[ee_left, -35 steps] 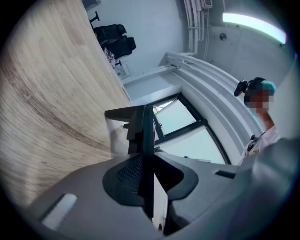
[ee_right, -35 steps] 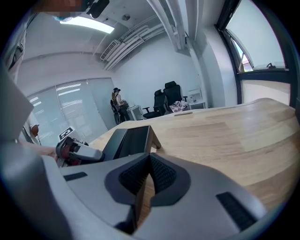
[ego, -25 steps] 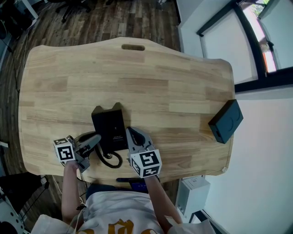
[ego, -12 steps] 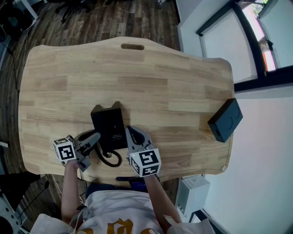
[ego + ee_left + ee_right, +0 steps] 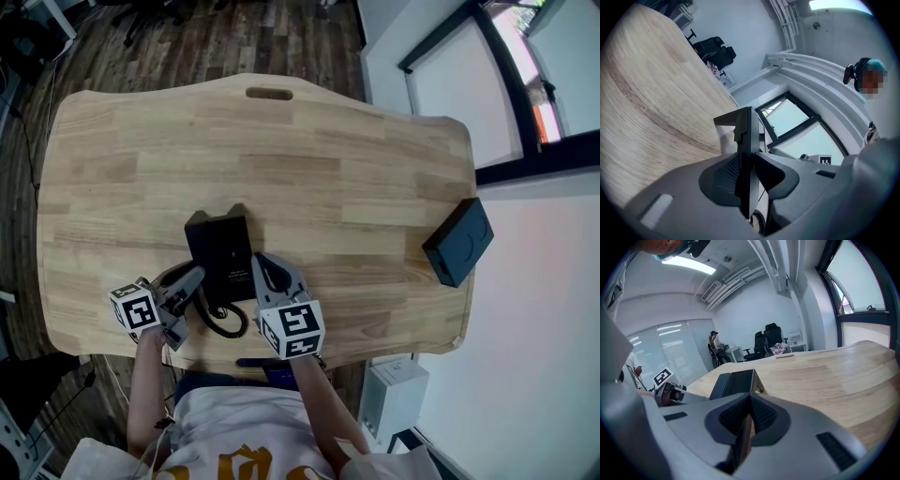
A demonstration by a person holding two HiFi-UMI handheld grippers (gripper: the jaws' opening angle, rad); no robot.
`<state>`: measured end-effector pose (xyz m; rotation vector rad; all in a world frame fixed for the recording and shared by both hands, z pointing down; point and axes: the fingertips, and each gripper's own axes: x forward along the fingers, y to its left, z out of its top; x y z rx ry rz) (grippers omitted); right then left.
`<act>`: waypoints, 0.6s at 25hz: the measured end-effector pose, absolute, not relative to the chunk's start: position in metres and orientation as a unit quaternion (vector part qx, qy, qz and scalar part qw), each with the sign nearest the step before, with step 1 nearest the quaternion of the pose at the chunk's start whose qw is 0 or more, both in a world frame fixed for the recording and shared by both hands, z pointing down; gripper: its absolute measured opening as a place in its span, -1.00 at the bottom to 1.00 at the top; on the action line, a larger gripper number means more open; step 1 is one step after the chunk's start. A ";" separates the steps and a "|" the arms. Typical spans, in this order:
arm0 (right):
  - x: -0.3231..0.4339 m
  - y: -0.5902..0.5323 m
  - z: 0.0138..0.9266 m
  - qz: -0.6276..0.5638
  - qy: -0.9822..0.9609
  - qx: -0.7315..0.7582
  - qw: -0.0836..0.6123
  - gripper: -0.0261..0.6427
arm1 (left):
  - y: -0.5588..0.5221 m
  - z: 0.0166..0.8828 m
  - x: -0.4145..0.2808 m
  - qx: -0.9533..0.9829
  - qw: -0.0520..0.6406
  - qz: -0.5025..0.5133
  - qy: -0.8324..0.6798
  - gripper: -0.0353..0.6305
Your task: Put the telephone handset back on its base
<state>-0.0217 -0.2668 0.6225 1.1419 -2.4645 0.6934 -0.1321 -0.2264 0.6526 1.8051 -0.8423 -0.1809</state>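
The black telephone base [image 5: 230,253] sits on the wooden table [image 5: 309,159] near its front edge, and its coiled cord [image 5: 225,323] curls in front of it. The handset [image 5: 197,255] lies along the base's left side, where it merges with the base's black. My left gripper [image 5: 195,275] is at that side. Its jaws have just been opening, and the handset's thin dark edge [image 5: 745,187] stands between them. My right gripper [image 5: 261,262] rests at the base's front right corner, shut and empty. In the right gripper view the base [image 5: 736,383] is just beyond the jaws.
A flat black box [image 5: 457,242] lies at the table's right edge. A slot handle [image 5: 269,94] is cut near the far edge. Both hands are close to the table's front edge. Office chairs [image 5: 768,341] stand on the floor beyond the table.
The left gripper's fingers have tipped slightly at the phone's left side. The right gripper and the phone have kept their places.
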 end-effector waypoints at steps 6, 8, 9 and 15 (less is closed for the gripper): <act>-0.024 -0.266 0.610 0.203 -0.866 0.414 0.191 -0.90 | -0.225 0.656 -0.137 0.757 0.518 -0.062 -0.393 -0.64; -0.022 -0.265 0.606 0.195 -0.865 0.421 0.191 -0.90 | -0.225 0.654 -0.140 0.751 0.512 -0.064 -0.412 -0.64; -0.022 -0.265 0.603 0.192 -0.864 0.426 0.188 -0.90 | -0.225 0.653 -0.143 0.746 0.510 -0.065 -0.423 -0.63; -0.021 -0.262 0.592 0.180 -0.862 0.439 0.176 -0.90 | -0.224 0.645 -0.174 0.724 0.448 -0.043 -0.523 -0.49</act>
